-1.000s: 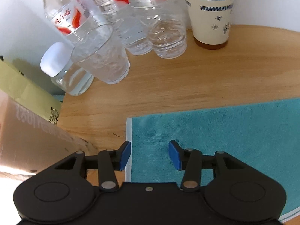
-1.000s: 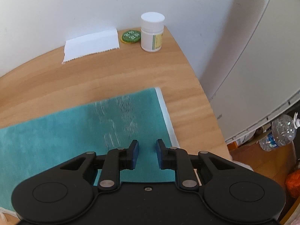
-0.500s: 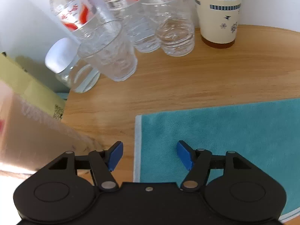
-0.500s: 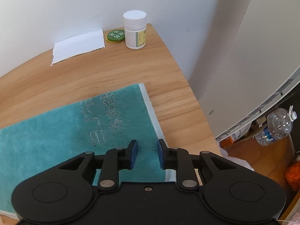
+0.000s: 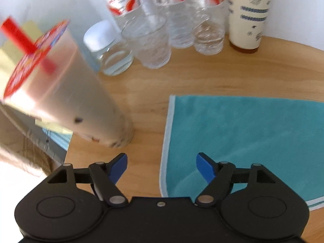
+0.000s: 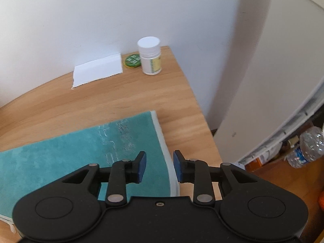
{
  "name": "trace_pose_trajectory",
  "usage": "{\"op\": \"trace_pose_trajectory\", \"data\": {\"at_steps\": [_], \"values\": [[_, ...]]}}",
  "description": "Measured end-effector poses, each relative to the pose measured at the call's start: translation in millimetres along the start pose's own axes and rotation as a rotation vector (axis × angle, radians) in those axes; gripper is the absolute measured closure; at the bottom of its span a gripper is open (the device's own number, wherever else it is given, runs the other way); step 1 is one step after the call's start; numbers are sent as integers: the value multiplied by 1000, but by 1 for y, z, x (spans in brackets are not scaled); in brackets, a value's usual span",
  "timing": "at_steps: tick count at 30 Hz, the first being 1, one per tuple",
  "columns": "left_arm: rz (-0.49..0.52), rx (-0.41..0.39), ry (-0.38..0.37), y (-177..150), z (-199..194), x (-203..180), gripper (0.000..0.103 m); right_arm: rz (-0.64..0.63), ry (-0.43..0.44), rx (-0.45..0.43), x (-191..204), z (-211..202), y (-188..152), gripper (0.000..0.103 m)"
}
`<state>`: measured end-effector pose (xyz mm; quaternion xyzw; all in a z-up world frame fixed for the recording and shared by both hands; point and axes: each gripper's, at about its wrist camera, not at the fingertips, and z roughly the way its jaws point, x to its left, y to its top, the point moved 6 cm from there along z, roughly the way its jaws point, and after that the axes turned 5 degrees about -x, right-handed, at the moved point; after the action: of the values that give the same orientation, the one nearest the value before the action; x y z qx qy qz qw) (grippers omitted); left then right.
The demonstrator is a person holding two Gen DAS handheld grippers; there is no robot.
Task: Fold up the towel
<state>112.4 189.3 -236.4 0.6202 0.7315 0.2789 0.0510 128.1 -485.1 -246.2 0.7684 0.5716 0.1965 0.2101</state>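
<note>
Left wrist view: left gripper has jaws wide apart, straddling the left edge of the teal towel, which lies flat on the wood table; probably lining up to pinch that edge. A milk tea cup stands just beside it, w/ water bottles at the back.

Right wrist view: right gripper, jaws partly apart w/ nothing between, sits over the towel's right hem, likely for the matching pinch. Pill bottle and paper by the white wall.
</note>
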Motion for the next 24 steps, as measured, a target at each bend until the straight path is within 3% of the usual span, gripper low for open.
{"op": "trace_pose_trajectory", "data": {"at_steps": [6, 9, 16, 24], "values": [[-64, 11, 4, -5, 0, 6, 26, -89, 99, 26, 44, 6, 11, 70], [-114, 22, -11, -12, -4, 8, 26, -221, 212, 26, 100, 1, 12, 70], [-235, 26, -1, -37, -17, 19, 22, -606, 533, 48, 281, -2, 5, 70], [-512, 39, 75, -59, -22, 36, 21, -1041, 919, 19, 500, -31, -32, 70]]}}
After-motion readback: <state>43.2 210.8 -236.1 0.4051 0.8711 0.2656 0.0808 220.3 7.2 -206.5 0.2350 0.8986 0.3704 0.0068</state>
